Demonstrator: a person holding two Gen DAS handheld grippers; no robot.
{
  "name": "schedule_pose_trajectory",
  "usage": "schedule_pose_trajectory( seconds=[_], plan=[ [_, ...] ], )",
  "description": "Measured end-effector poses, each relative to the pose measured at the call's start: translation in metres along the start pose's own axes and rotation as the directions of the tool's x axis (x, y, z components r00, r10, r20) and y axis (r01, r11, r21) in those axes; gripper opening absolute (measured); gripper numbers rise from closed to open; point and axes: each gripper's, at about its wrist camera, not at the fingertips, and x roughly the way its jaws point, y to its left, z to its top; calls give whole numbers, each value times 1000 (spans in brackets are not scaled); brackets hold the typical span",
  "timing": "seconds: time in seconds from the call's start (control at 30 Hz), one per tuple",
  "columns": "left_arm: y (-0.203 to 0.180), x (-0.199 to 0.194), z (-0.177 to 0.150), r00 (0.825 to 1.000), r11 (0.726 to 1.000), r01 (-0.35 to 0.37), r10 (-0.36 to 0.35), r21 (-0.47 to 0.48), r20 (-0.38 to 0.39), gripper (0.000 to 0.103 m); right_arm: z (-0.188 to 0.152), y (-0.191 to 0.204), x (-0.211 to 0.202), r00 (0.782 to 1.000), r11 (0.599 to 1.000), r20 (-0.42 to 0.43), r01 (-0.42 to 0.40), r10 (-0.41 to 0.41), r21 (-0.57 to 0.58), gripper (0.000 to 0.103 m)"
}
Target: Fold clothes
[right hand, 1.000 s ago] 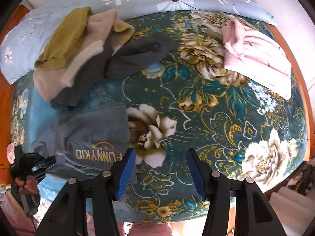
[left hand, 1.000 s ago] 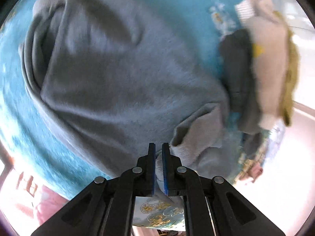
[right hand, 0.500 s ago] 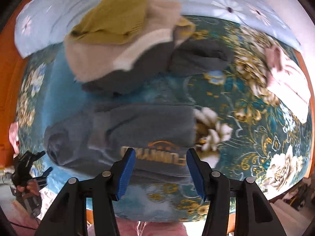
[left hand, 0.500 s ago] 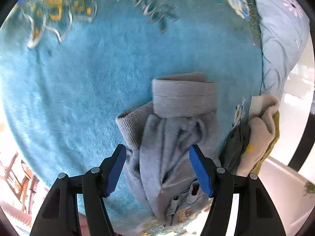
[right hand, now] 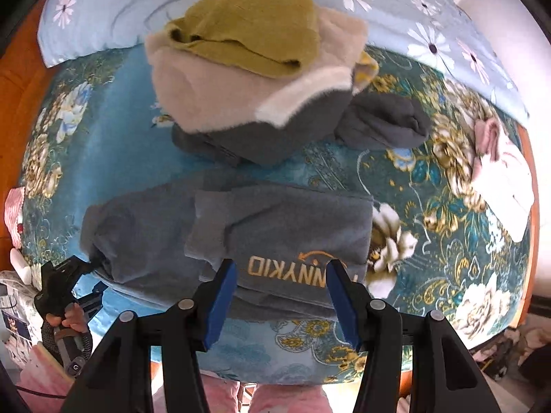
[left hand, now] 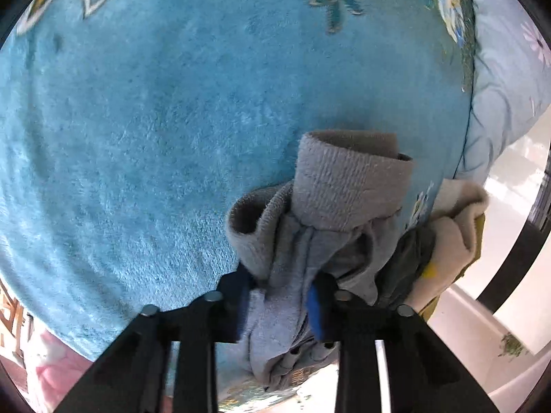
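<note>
Left tool [left hand: 279, 304] is sitting at the left end of the grey sweatshirt [right hand: 241, 230], jaws closing with bunched sleeve cloth and cuffs [left hand: 347, 189] between them; pads look to be pressing the fabric already. The sweatshirt is lying partly folded near the front edge of the bed [right hand: 113, 144], long axis running left to right along that edge, printed side toward the front. Right tool [right hand: 280, 297] is hovering over the lettered part, jaws standing apart, gripping nothing, cloth below them. My read: the left tool is nearer the sleeve end, the right one nearer the body, so the next fold probably goes along that axis. Pile of unfolded clothes [right hand: 255, 69] is sitting behind, toward the pillow [right hand: 113, 10].
</note>
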Motion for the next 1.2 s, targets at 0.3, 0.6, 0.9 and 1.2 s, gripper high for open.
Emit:
schedule_pose_trajectory(
  seconds=[0.3,0.6,0.9,1.2],
  plan=[
    [-92,-28,-47,985,912,-159,121,378,121,19,4,3,-13,997,998,44,-57,58,-18,58],
    [-205,-12,-212,921,580,-364,109,728,373,19,-2,-81,-19,981,988,118,-155,153,10,58],
    [-247,86,-408,834,187,-551,156,813,529,19,-22,-235,2,978,978,131,-176,160,114,58],
    [-195,204,-486,669,-202,-620,369,758,645,22,-51,-318,29,981,964,79,-190,178,188,58]
  ],
)
